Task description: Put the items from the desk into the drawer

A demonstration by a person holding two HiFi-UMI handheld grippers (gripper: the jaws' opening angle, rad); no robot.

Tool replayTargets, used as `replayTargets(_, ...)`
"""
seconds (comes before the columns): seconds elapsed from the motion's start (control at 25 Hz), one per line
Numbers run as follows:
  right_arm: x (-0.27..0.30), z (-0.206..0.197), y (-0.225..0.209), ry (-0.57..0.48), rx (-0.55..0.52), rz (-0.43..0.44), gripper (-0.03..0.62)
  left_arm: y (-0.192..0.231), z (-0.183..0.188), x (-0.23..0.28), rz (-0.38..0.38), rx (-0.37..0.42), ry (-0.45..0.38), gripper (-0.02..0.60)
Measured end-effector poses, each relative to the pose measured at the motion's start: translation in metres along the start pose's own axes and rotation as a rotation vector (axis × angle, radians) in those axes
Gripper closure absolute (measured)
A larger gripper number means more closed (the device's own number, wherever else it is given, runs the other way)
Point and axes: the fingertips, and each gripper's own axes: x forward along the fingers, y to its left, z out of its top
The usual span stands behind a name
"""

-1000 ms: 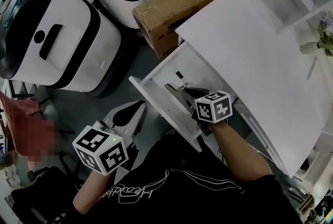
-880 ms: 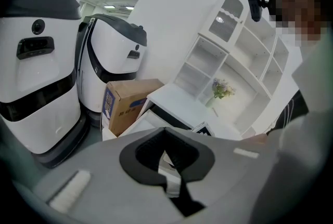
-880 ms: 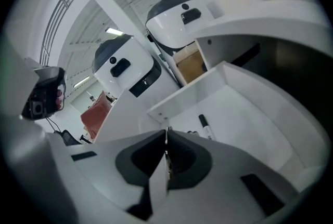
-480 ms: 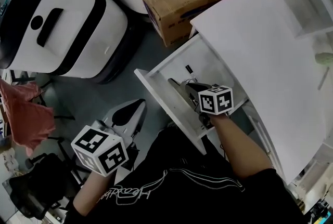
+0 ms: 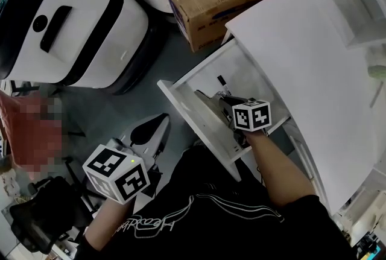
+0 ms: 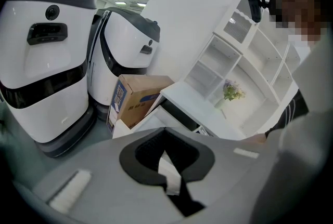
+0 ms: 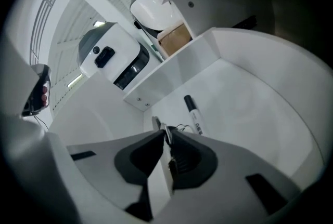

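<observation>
Now R tongs (image 7: 165,135) pinch thin item (image 7: 156,123).

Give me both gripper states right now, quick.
Left gripper: jaws shut, nothing between them.
Right gripper: jaws shut on a thin dark item, low inside the drawer; what the item is cannot be told.

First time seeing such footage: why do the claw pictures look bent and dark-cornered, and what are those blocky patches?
Right gripper view: wide lens bows the drawer walls, corners go black, marker sharp. Left gripper view: shelves bow likewise; the mosaic hides a face. Head view: dim, desk bright white.
</observation>
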Motion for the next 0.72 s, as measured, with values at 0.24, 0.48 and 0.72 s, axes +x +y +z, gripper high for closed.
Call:
replayTargets(0.24, -0.004, 0.003, -0.003, 0.033, -0.050, -0.101, 0.361, -0.001, 0.001, -0.005, -0.052, 0.016, -0.011, 0.572)
replayTargets(0.48, -0.070, 0.036, 0.038, -0.129, -0.140, -0.073, 0.359, -0.008, -0.004, -0.005, -0.160, 0.044, -0.048, 0.572)
replayTargets(0.72, -0.199, 0.050, 0.080, -0.407, -0.323, -0.195, 0.557, -0.039, 0.003, -0.022, -0.258, 0.116, -0.082, 0.572)
